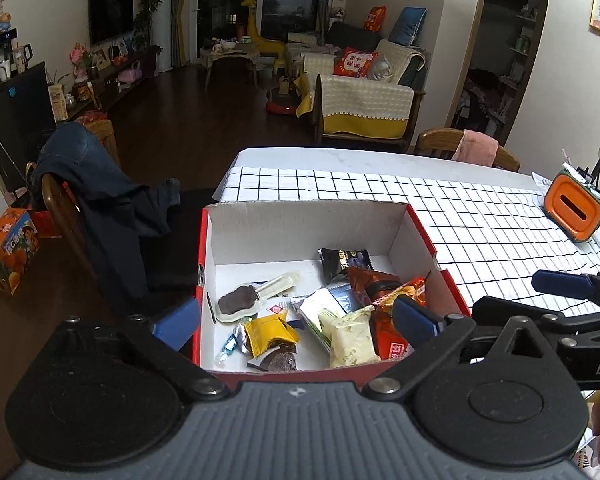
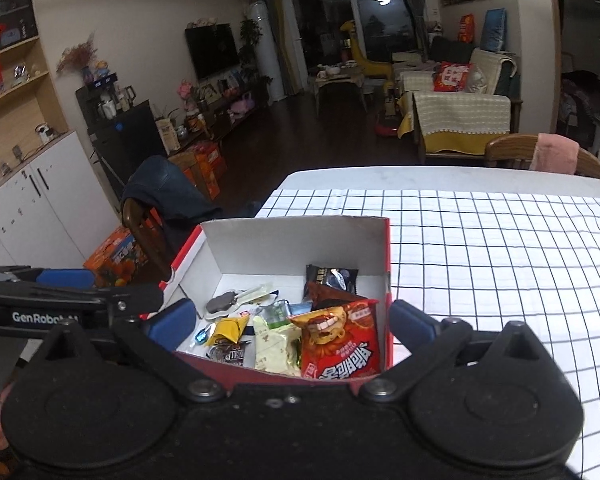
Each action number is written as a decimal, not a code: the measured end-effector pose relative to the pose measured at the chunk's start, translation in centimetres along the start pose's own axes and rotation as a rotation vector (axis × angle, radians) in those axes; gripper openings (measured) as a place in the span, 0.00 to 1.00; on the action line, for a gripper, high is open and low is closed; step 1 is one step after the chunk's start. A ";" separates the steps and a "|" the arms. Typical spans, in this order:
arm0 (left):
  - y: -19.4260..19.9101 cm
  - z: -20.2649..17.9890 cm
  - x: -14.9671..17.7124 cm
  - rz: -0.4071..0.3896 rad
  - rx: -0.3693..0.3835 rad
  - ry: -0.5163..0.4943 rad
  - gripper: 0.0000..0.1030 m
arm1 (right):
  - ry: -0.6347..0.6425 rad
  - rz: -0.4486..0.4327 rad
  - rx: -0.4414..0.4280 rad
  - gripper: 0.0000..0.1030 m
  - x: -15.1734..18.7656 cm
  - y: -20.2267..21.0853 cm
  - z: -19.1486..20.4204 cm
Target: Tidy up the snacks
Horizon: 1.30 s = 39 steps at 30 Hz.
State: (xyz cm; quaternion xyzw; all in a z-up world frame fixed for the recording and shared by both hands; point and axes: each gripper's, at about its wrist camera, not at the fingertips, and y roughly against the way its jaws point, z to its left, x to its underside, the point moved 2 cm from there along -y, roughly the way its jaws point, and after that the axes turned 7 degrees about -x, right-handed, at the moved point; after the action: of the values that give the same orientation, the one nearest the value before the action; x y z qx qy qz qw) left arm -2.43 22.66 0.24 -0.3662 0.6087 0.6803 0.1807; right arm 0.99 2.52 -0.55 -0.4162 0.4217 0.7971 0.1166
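Observation:
A red box with white inner walls [image 1: 308, 220] [image 2: 292, 240] stands on the checked tablecloth [image 1: 480, 216] [image 2: 500, 248] near the table's left edge. Several snacks lie in it: a chocolate bar on a stick [image 1: 238, 298] [image 2: 220, 304], a yellow packet [image 1: 270, 332] [image 2: 230, 328], a pale green packet [image 1: 350, 338] [image 2: 274, 346], a black packet [image 1: 342, 262] [image 2: 332, 276] and a red packet [image 2: 340, 340]. My left gripper [image 1: 296, 320] hangs open above the box's near side, holding nothing. My right gripper [image 2: 292, 320] is open and empty above it too. Each gripper's blue fingers [image 1: 560, 283] [image 2: 66, 278] show in the other's view.
An orange-rimmed holder [image 1: 574, 210] sits at the table's right. A chair draped with a dark jacket [image 1: 100, 208] [image 2: 168, 196] stands left of the table. A chair with a pink cloth [image 1: 474, 150] [image 2: 556, 154] is at the far side. An orange carton [image 1: 10, 248] lies on the floor.

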 end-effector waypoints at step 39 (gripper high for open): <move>2.1 -0.5 1.1 -0.019 -0.022 0.018 1.00 | -0.061 -0.030 0.062 1.00 1.3 1.1 -0.1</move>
State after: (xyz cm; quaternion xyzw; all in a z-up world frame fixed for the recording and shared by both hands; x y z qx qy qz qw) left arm -4.48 21.59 0.88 -0.3799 0.5993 0.6818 0.1777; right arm -0.33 1.57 -0.92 -0.3941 0.4361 0.7941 0.1544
